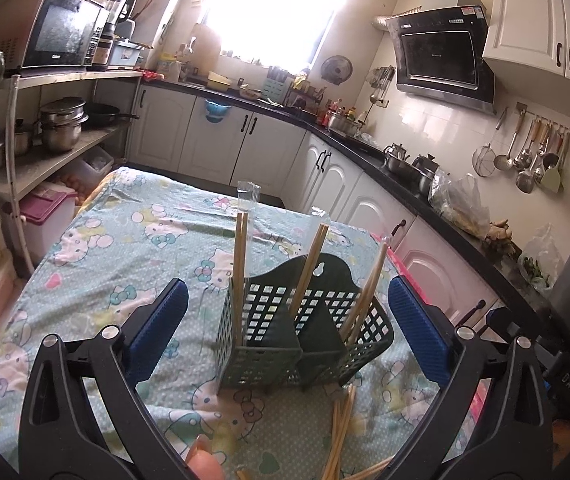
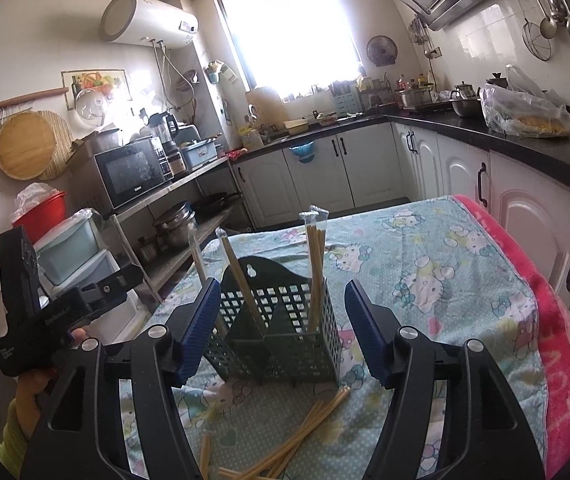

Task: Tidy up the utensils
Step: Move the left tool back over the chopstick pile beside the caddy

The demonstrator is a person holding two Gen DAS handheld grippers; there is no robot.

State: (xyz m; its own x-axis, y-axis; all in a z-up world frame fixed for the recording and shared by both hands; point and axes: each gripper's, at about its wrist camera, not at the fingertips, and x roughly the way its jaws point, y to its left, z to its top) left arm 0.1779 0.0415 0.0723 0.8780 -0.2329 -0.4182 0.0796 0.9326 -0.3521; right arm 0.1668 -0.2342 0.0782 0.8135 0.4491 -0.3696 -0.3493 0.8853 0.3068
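1. At far left, a microwave (image 1: 61, 30) is seen on a steel shelf (image 1: 65, 76), with pots (image 1: 63, 122) stacked on the shelf below.
2. A table is covered by a cartoon-print cloth (image 1: 125, 240); a pink towel (image 2: 565, 340) is draped along its right edge.
3. The left gripper (image 1: 289, 324) is held low over the cloth with its blue pads spread wide; nothing is pressed between them, and the pads stand apart from the basket on either side.
4. A dark green lattice basket (image 1: 305, 340) is set upright on the cloth between those pads, divided into compartments.
5. Wrapped chopsticks (image 1: 243, 264) are stood in the basket: one pair upright in the left compartment, others leaning in the middle and right ones.
6. Loose chopsticks (image 1: 343, 432) are left lying on the cloth just in front of the basket, partly crossed.
7. The right gripper (image 2: 283, 328) is aimed at the same basket, its fingers (image 2: 201, 328) parted moderately and clear of the lattice, gripping nothing.
8. In the right wrist view, the left gripper's body is seen at left, held by a hand (image 2: 33, 384).
9. At right, a black counter (image 1: 445, 216) above white cabinets is shown, with ladles (image 1: 533, 156) hung on the tiled wall.
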